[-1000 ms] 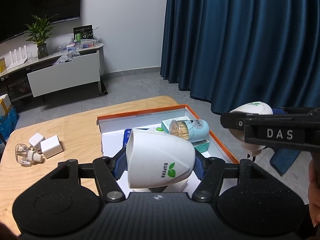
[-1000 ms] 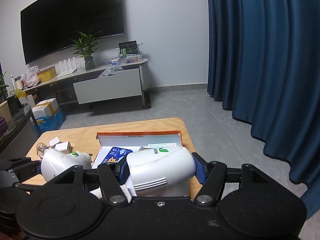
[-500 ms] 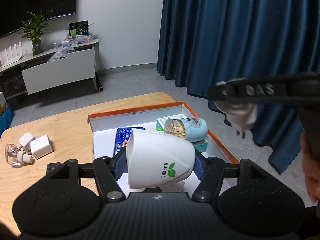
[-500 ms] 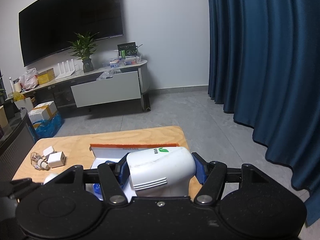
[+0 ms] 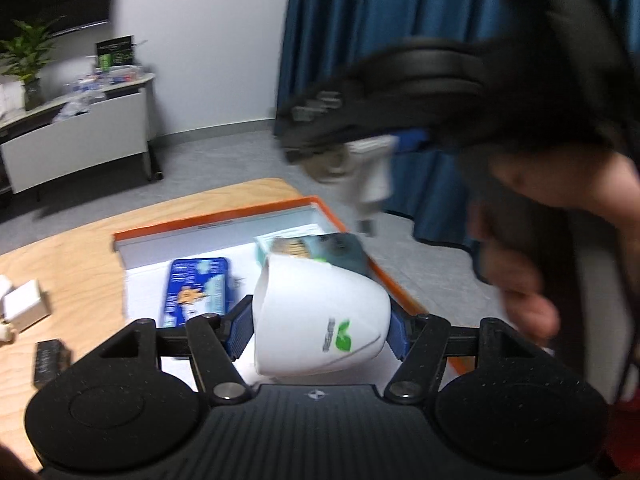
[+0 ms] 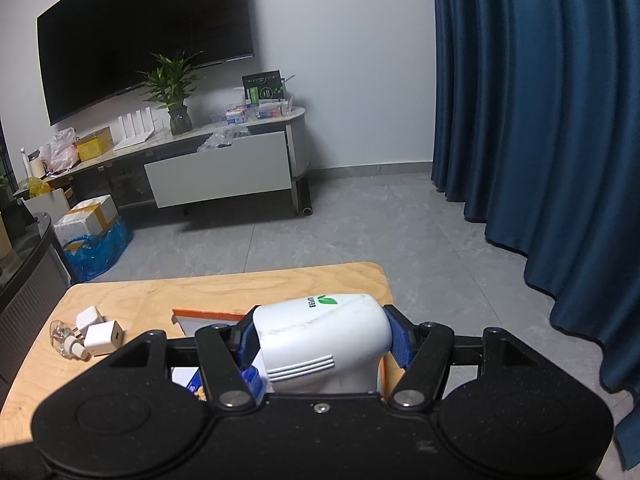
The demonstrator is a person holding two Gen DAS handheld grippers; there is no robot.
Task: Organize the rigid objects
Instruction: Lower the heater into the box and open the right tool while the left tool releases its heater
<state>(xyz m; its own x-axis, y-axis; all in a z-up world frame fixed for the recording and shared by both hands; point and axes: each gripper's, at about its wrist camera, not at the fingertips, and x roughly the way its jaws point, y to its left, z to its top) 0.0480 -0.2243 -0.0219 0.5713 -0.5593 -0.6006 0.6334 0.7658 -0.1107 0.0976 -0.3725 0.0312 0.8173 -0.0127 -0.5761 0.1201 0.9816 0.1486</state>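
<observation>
Left claw: jaws closed narrow on a white plug-in housing, blue pads pressing its two flanks, open mouth of the shell pointing up-left, leaf logo facing camera. Item is lifted, hanging over the near part of the orange-rimmed box that lies ahead of and below the claw.

Inside the box, ahead of the left claw: a blue flat pack to the left, a teal toothpick jar just behind the held housing. Frame is blurred, so fine detail is unclear.

Right claw: also clamped on a second white plug-in unit, gripped across its sides, vent slits toward the camera, logo on top. From the left wrist view the right claw sits up and to the right, above the box's far-right corner, plug prongs pointing down, the person's hand behind it.

Left of the right claw on the tabletop: two white charger cubes touching a small clear bottle, well apart from the box.

Handling guess: both units look like light, hollow hard plastic, stiff, smooth and a bit slippery with curved walls. Best held across the widest flat-ish flanks as now; a hard squeeze near the open rim could flex or crack the shell. Prongs could snag on the box wall.
</observation>
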